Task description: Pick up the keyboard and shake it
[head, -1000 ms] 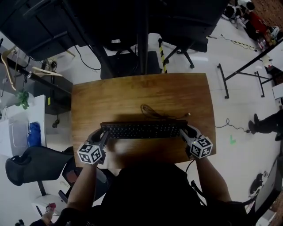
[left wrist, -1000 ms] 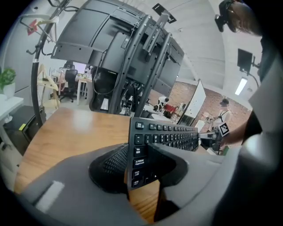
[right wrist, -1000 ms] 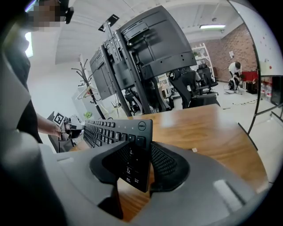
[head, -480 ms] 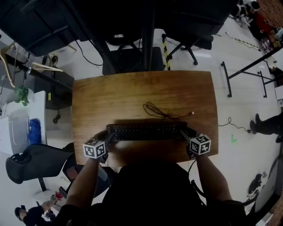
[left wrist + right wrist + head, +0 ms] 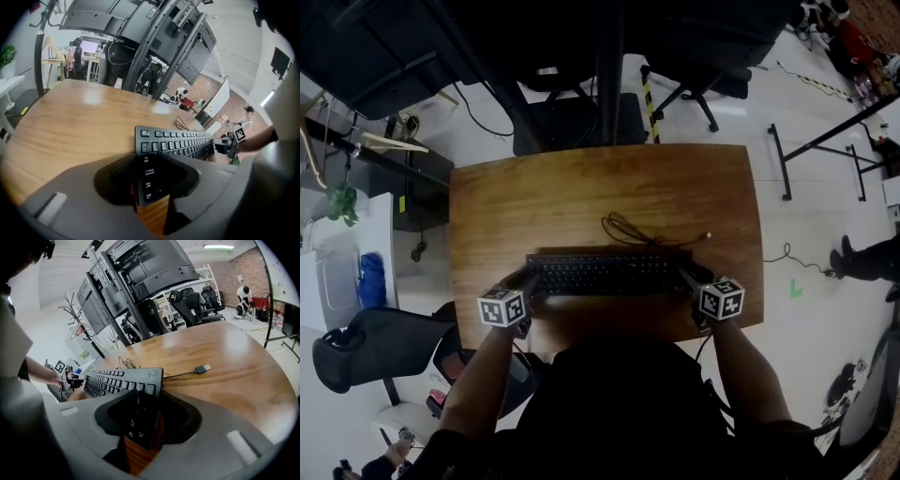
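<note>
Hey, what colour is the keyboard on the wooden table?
The keyboard is black with white key lettering, clearest in the left gripper view.

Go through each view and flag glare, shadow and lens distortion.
Head view: the keyboard throws a dark shadow band onto the table on its near side; the person's torso is nearly black. Left gripper view: fisheye curves the table edge, pale glare patch on the wood, black corners. Right gripper view: soft sheen across the table, blown-out ceiling light.

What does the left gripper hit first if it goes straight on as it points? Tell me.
The keyboard. Its left end sits between the left gripper's jaws, so going on would only push it lengthwise, above the wooden table.
</note>
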The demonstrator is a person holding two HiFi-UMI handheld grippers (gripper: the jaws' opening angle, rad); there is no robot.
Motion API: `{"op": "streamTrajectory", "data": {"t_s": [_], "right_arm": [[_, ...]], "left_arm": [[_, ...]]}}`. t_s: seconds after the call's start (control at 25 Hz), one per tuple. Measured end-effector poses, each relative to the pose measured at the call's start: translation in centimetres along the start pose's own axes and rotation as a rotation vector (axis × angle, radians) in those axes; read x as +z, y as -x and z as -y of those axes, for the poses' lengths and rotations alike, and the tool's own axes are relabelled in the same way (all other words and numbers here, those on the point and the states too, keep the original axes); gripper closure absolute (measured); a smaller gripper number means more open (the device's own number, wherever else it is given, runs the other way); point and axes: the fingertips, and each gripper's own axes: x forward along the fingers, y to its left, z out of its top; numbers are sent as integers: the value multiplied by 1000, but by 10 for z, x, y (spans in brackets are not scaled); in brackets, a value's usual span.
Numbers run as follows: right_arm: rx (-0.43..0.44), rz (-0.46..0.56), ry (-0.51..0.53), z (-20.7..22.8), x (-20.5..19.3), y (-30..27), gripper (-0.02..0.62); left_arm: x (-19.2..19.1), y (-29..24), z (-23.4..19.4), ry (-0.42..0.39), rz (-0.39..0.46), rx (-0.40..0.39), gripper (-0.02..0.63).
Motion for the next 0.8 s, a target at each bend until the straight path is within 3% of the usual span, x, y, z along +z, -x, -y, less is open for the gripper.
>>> {"op": "streamTrajectory", "data": {"t_s": [0.24, 0.44, 0.56, 0.68, 0.8], "right_arm": [[-18, -26, -45, 6, -8, -1, 426], [-48, 0, -20, 12, -15, 15, 466], [-87, 67, 48, 10, 1, 27, 499], [-130, 165, 139, -1, 31, 38, 543], [-156, 252, 194, -17, 62, 45, 591]], "left_arm": [[-3, 5, -11, -16, 16, 56, 468], [-4, 27, -31, -11, 58, 123, 472], [18, 45, -23, -56, 150, 157, 490], [54, 60, -3, -134, 274, 176, 555], [93, 70, 32, -219, 381, 117, 607]]}}
